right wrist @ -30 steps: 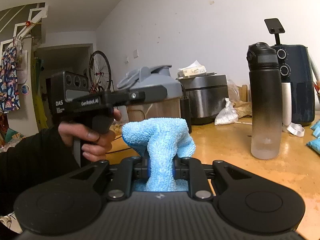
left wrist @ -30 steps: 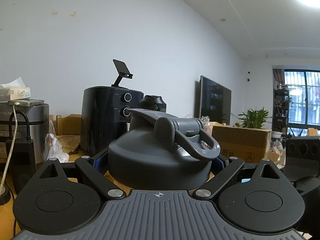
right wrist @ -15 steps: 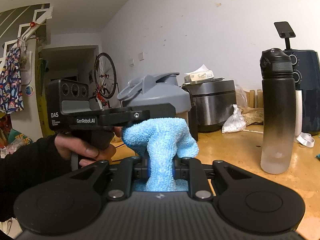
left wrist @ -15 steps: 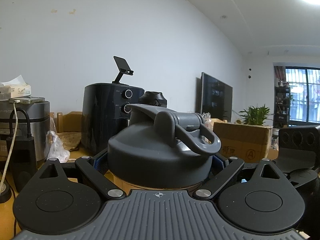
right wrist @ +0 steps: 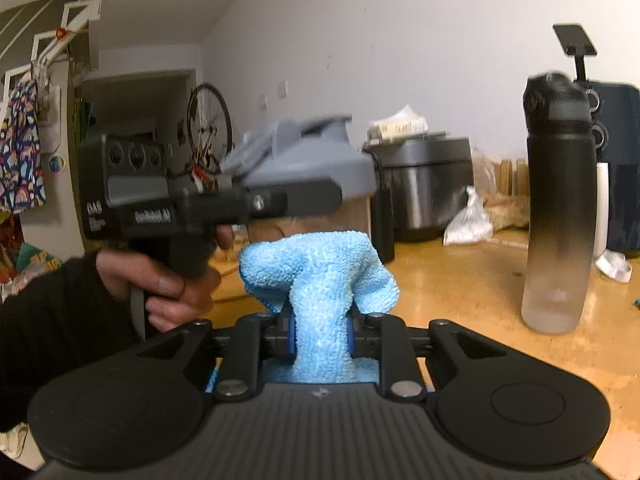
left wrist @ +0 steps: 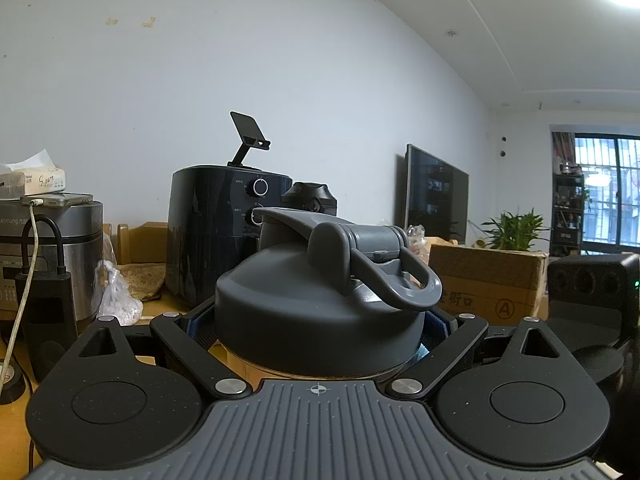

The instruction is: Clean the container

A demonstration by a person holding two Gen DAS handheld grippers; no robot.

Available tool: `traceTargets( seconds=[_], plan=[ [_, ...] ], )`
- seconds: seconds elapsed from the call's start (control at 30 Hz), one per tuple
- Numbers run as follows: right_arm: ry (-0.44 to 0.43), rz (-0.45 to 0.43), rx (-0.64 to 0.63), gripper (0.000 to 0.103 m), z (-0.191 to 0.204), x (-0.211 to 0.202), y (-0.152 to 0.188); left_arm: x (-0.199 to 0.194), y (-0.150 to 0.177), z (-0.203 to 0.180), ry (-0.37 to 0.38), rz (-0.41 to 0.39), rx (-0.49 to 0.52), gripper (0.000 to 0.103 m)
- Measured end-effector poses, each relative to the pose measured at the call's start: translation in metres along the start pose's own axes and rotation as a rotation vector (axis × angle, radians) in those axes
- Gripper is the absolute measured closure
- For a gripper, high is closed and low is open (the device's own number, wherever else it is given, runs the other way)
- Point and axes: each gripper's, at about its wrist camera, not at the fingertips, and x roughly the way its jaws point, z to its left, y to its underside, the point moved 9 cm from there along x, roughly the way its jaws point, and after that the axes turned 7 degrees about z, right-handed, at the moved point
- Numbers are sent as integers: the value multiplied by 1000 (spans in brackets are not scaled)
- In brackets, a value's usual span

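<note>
The container [left wrist: 320, 304] has a dark grey lid with a loop handle and a clear body. My left gripper [left wrist: 318, 332] is shut on it just below the lid, fingers on both sides. In the right wrist view the same container [right wrist: 312, 160] is held up by a hand [right wrist: 160, 280] in a black sleeve. My right gripper [right wrist: 320, 332] grips a bunched blue cloth [right wrist: 320, 276]; its jaws are opening slightly while the pads still press the cloth. The cloth's top sits right in front of the container's clear side; I cannot tell if they touch.
A tall black-and-frosted bottle [right wrist: 558, 200] stands on the wooden table [right wrist: 460, 284] to the right. Behind are a steel rice cooker [right wrist: 420, 184], a white bag [right wrist: 468, 220], a black air fryer [left wrist: 228, 240] and a cardboard box [left wrist: 488, 280].
In the right wrist view the held container and left gripper have come closer to the cloth, and the bottle has slid right. The left wrist view is nearly the same.
</note>
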Motion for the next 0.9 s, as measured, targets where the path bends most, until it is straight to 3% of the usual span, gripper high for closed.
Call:
traceTargets(
  seconds=[0.53, 0.9],
  plan=[
    [19, 265, -59, 88, -4, 42, 41, -1, 3, 2, 5, -1, -1, 8],
    [25, 261, -79, 90, -1, 39, 41, -2, 4, 3, 6, -1, -4, 8]
  ],
)
